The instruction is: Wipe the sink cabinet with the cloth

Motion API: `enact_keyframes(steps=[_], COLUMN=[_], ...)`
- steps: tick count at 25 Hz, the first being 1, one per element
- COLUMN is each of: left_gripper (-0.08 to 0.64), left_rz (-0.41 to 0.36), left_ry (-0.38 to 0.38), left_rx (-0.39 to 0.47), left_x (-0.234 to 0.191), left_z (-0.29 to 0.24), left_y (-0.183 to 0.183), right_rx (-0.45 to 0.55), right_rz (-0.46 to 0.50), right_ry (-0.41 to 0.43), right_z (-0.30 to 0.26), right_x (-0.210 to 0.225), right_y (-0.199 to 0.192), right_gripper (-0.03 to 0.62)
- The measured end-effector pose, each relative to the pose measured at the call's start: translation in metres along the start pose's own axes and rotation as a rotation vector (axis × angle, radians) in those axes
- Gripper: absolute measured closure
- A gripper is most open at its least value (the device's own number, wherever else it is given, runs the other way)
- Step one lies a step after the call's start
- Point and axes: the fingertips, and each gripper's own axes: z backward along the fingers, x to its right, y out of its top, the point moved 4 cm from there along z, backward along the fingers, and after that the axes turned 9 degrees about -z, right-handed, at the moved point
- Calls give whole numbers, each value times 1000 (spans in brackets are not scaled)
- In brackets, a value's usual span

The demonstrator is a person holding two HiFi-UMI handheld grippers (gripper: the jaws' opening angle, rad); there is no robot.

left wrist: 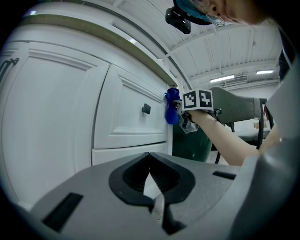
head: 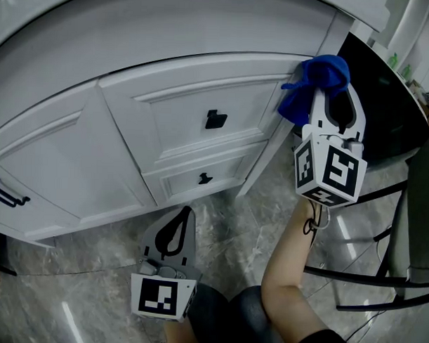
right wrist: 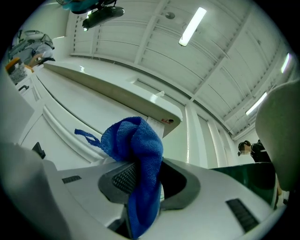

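White sink cabinet (head: pixel 74 162), a blue cloth held at its upper right corner.

The right gripper (head: pixel 335 94) is clamped on the bunched blue cloth (head: pixel 317 78), which hangs down through its jaws and sits at the corner beside the top drawer (head: pixel 195 110). The left gripper (head: pixel 185 215) hangs low over the floor (head: pixel 234 224), jaws together, holding nothing. The right gripper view alone shows the cloth's loose loop (right wrist: pixel 86 136). The left gripper view shows the cloth against the cabinet's edge.
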Motion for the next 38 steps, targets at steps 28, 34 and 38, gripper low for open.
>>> enact_keyframes(steps=[28, 34, 38], left_gripper=[557, 557, 557], left_rz=[-22, -24, -27], left_ry=[-17, -19, -13], left_rx=[-32, -24, -22], left_x=[2, 4, 4], left_z=[2, 3, 4], left_y=[-3, 0, 1], right_rx=[-24, -56, -135], right_rz=[-64, -43, -65], right_ry=[19, 46, 109], right_z=[0, 0, 1], right_x=[3, 3, 5], right_y=[-3, -5, -11], right_gripper=[477, 477, 477])
